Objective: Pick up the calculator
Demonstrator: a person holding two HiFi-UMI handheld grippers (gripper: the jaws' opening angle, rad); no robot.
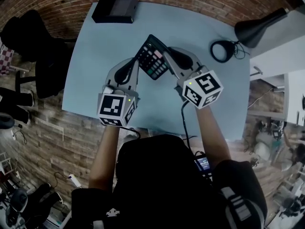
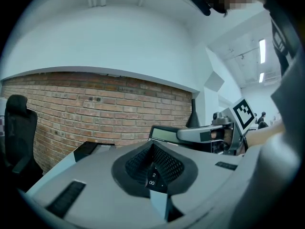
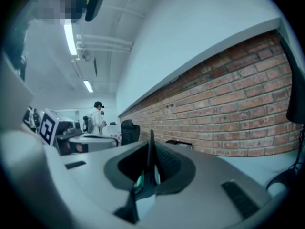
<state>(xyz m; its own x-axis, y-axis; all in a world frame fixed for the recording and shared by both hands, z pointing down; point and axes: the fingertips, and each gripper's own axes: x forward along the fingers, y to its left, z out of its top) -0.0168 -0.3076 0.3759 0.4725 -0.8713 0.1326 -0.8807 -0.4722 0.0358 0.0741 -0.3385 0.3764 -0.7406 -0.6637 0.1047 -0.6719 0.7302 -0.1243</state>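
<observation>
The black calculator (image 1: pixel 153 57), with coloured keys, hangs tilted above the pale blue table (image 1: pixel 95 56), held between both grippers. My left gripper (image 1: pixel 137 65) is shut on its near-left corner. In the left gripper view that corner (image 2: pixel 152 179) shows the keys "2" and "00" pinched between the dark pads. My right gripper (image 1: pixel 167 60) is shut on the calculator's right side. The right gripper view shows the thin edge of the calculator (image 3: pixel 150 166) standing upright between the pads. The calculator's display (image 2: pixel 165 134) and the right gripper's finger (image 2: pixel 205 135) also show in the left gripper view.
A flat black box (image 1: pixel 116 8) lies at the table's far edge. A black desk lamp (image 1: pixel 261 26) with its round base and cord (image 1: pixel 222 50) stands at the right. A black office chair (image 1: pixel 33 37) is left of the table. A brick wall (image 2: pixel 95 113) lies ahead.
</observation>
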